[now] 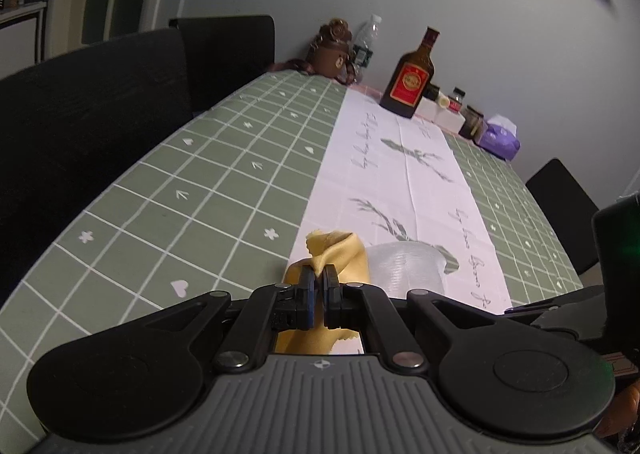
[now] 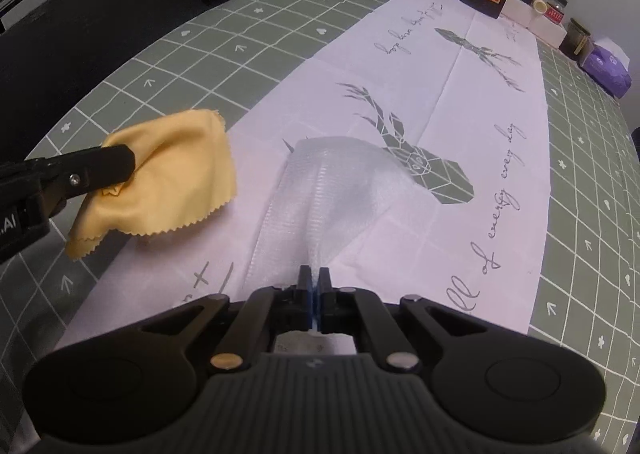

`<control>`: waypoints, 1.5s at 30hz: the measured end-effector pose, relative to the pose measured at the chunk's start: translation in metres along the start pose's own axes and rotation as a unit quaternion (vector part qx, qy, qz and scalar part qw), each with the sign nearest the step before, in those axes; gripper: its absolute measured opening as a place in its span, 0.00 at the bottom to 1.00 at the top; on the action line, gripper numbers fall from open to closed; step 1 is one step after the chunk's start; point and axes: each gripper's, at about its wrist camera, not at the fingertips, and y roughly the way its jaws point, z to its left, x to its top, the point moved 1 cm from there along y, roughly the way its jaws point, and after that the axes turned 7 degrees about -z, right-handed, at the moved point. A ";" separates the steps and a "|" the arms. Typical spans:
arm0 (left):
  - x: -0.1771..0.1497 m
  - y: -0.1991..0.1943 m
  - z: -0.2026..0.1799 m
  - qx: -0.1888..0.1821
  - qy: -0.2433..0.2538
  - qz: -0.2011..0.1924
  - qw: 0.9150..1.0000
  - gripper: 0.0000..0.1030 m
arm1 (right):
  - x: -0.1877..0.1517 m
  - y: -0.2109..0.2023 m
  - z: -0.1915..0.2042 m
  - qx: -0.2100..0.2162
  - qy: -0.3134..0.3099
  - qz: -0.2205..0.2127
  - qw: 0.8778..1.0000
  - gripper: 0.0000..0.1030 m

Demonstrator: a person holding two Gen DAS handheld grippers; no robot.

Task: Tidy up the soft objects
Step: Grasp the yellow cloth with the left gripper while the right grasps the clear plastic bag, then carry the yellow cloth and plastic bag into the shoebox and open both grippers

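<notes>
left tongs [image 1: 319, 281] pinch the yellow cloth [image 2: 168, 170] clear of the tabletop [image 2: 280, 6], right tongs [image 2: 314, 281] pinch the sheer mesh [image 2: 332, 182] by its near edge, likely so each lifts separately for sorting.

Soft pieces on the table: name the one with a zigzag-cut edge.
The yellow cloth, pinched in the left claw. Its lower edge is pinked into small teeth. The other, a translucent ribbed mesh piece in the right claw, has no such edge.
</notes>
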 end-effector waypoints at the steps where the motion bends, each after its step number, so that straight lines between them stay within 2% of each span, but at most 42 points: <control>1: 0.002 -0.005 -0.001 0.000 -0.001 -0.006 1.000 0.04 | 0.002 -0.007 0.001 -0.003 0.002 -0.010 1.000 0.00; 8: 0.014 -0.048 -0.017 -0.008 0.013 -0.043 0.999 0.04 | 0.010 -0.065 0.001 -0.017 0.019 -0.081 0.996 0.00; 12: 0.016 -0.079 -0.031 -0.023 0.027 -0.067 0.997 0.04 | 0.002 -0.109 0.002 -0.020 0.030 -0.126 0.991 0.00; 17: 0.008 -0.115 -0.052 -0.053 0.053 -0.084 0.994 0.04 | -0.029 -0.159 0.008 -0.005 0.051 -0.165 0.985 0.00; 22: -0.010 -0.148 -0.067 -0.087 0.079 -0.086 0.989 0.04 | -0.075 -0.199 0.021 0.010 0.066 -0.185 0.981 0.00; 29: -0.047 -0.185 -0.076 -0.116 0.112 -0.070 0.984 0.04 | -0.149 -0.232 0.036 0.013 0.079 -0.201 0.976 0.00; 37: -0.103 -0.201 -0.075 -0.141 0.123 -0.014 0.982 0.04 | -0.229 -0.253 0.046 0.016 0.112 -0.199 0.974 0.00; 45: -0.138 -0.206 -0.083 -0.160 0.129 0.030 0.978 0.04 | -0.284 -0.256 0.047 -0.006 0.127 -0.180 0.976 0.00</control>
